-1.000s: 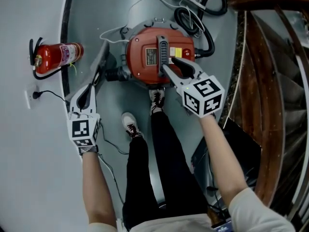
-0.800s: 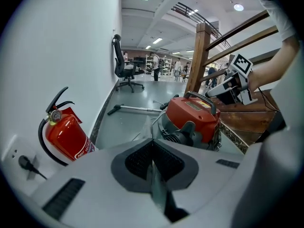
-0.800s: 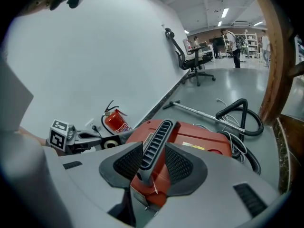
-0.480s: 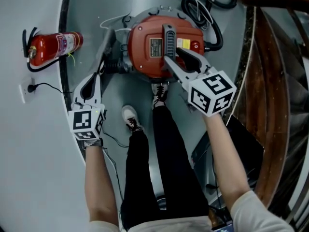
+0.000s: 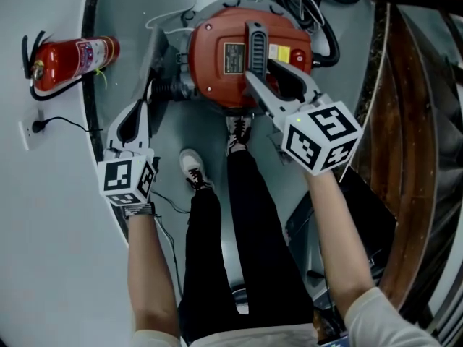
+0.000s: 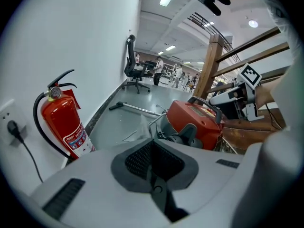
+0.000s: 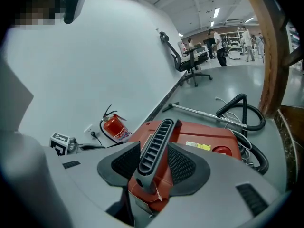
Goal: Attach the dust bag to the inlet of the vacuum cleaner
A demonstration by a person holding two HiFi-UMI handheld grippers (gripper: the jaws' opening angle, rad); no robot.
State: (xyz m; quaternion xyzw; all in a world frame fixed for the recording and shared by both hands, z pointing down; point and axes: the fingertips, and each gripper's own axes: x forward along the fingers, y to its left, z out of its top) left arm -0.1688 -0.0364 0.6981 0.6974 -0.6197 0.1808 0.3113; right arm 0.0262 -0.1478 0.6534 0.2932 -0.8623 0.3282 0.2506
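Black-trousered legs and white shoes [image 5: 192, 169] are seen nearest, on the grey floor. The left gripper [image 5: 142, 105] [image 6: 151, 144] is closed on a thin pale sheet, taken as the dust bag [image 5: 153, 63] [image 6: 144, 126]. The bag is held edge-up, its far end just beside a dark ribbed fitting [image 5: 168, 89] on the side of the vacuum cleaner [image 5: 217, 78] [image 6: 197, 122] [image 7: 209, 139]. The right gripper [image 5: 264, 74] [image 7: 154, 160] is clamped on the black handle [image 5: 255, 38] [image 7: 156, 141] on top of the red vacuum body. A red fire extinguisher [image 5: 69, 56] [image 6: 64, 122] [image 7: 115, 126] is stood at the wall to the left, with a wall socket [image 5: 25, 132] beside it. A black hose [image 5: 325, 20] [image 7: 247, 110] is coiled behind the vacuum. A wand [image 7: 204, 113] is laid on the floor beyond. An office chair [image 6: 133, 70] is seen farther off.
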